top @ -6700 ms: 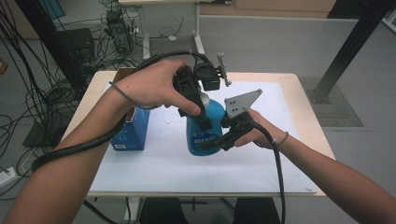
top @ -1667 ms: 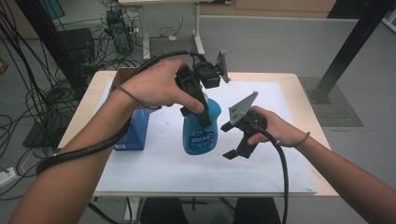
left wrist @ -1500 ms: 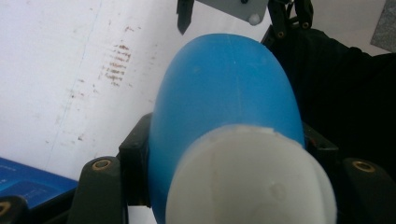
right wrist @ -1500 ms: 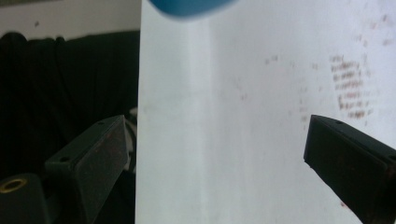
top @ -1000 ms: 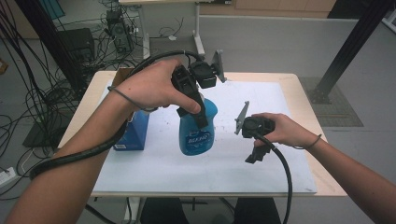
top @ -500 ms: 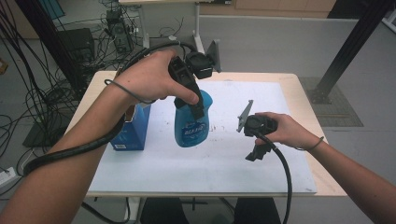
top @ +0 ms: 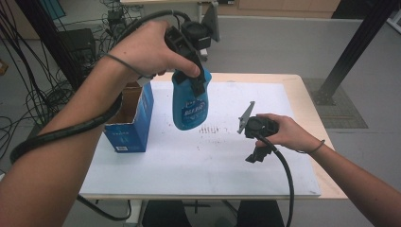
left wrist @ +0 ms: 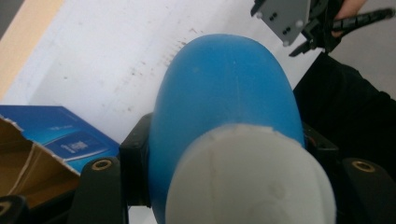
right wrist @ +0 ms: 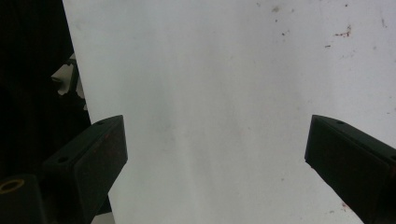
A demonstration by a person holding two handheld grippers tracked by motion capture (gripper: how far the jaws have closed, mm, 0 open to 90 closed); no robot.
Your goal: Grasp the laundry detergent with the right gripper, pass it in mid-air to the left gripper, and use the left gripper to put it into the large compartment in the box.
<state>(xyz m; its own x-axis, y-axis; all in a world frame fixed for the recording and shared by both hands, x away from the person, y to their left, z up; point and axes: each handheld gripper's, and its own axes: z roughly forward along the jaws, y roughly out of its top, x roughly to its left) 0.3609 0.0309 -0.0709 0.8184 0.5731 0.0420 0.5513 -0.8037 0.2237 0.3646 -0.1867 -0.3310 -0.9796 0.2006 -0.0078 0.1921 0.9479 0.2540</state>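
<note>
Lifting a blue bottle (top: pixel 190 106) clear of the white table (top: pixel 198 165), the left gripper (top: pixel 191 78) pinches it just below its white cap (left wrist: pixel 252 182). An open blue carton (top: pixel 130 118) stands at nine o'clock from the bottle. At three o'clock, the right gripper (top: pixel 255 153) rests low with jaws spread and empty. Likely next comes lowering the bottle into the carton: keep it upright, centre it over the opening, and hold the pinch firm until it is seated.

Soft, even indoor light; faint shadows on the white table top (top: pixel 198 161); close-up bottle (left wrist: pixel 224 116) slightly blurred
</note>
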